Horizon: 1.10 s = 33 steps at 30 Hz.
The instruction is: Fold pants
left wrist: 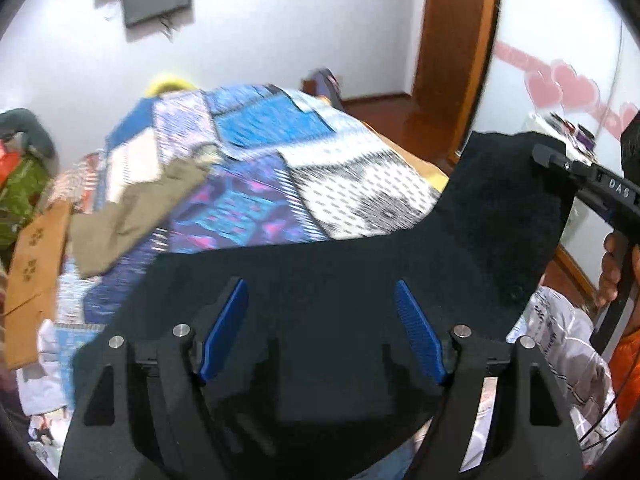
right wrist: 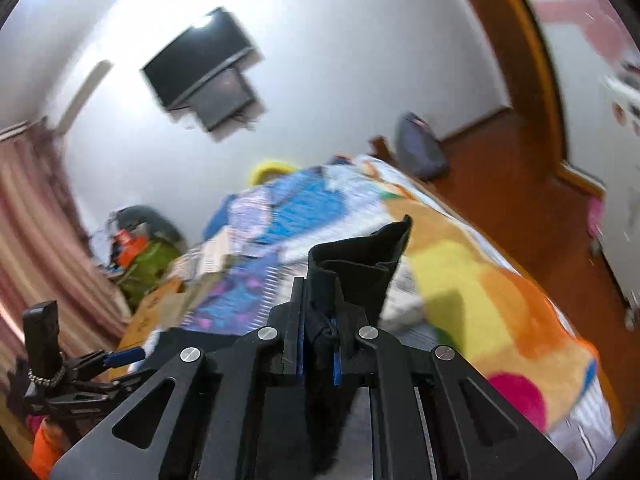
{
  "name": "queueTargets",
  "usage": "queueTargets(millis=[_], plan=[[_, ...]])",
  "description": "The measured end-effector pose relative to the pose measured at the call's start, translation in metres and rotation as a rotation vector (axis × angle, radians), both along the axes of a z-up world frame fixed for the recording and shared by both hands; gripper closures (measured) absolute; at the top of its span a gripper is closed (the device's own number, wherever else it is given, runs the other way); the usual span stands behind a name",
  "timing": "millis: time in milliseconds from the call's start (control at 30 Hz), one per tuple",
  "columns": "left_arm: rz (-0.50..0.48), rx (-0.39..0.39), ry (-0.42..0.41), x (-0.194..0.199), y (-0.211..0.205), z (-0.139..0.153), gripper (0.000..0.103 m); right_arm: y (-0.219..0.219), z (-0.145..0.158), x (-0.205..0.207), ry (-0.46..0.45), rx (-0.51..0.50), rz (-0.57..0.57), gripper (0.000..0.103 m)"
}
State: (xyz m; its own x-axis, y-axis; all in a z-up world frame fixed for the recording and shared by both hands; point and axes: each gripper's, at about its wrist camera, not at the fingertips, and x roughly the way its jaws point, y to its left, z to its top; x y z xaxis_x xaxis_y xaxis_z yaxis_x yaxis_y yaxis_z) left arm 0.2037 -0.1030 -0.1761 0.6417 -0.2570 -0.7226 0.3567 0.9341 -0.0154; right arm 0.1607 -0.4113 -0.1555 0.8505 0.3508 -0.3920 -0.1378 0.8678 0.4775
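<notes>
The dark navy pants hang lifted above the bed and fill the lower middle of the left wrist view. My left gripper is open, its blue pads spread apart with the cloth between and behind them. My right gripper is shut on a bunched edge of the pants, which sticks up past the fingers. The right gripper also shows in the left wrist view, holding the raised corner. The left gripper shows at the lower left of the right wrist view.
A bed with a blue patchwork quilt and an orange-yellow blanket lies below. An olive garment and a cardboard piece lie on the left. A clothes pile, a wall TV and a wooden door frame surround it.
</notes>
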Motion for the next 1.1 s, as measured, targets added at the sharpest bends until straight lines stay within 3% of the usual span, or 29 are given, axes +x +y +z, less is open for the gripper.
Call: queueTargets(millis=[167, 300, 467, 667, 767, 833, 900, 967, 1100], plan=[[0.09, -0.003, -0.067, -0.011, 0.046, 0.019, 0.027, 0.052, 0.022, 0.016, -0.067, -0.015, 0.137, 0.095], [0.159, -0.014, -0.092, -0.02, 0.083, 0.025, 0.027, 0.108, 0.02, 0.031, -0.07, -0.032, 0.279, 0.095], [0.232, -0.023, -0.076, -0.032, 0.117, 0.019, 0.027, 0.173, -0.014, 0.037, 0.016, -0.071, 0.465, 0.095], [0.253, -0.016, -0.014, -0.035, 0.127, -0.002, 0.027, 0.232, -0.078, 0.029, 0.182, -0.166, 0.638, 0.094], [0.237, -0.008, 0.002, -0.032, 0.122, -0.007, 0.027, 0.238, -0.096, 0.03, 0.236, -0.209, 0.656, 0.09], [0.223, -0.005, 0.002, -0.03, 0.117, -0.006, 0.027, 0.236, -0.092, 0.03, 0.259, -0.21, 0.671, 0.084], [0.201, -0.01, 0.002, -0.025, 0.108, -0.004, 0.027, 0.231, -0.085, 0.032, 0.281, -0.21, 0.696, 0.063], [0.175, -0.019, 0.002, -0.019, 0.098, -0.001, 0.027, 0.221, -0.075, 0.028, 0.255, -0.227, 0.679, 0.058], [0.107, -0.019, 0.022, -0.001, 0.069, -0.003, 0.027, 0.193, -0.052, 0.028, 0.162, -0.276, 0.615, 0.058]])
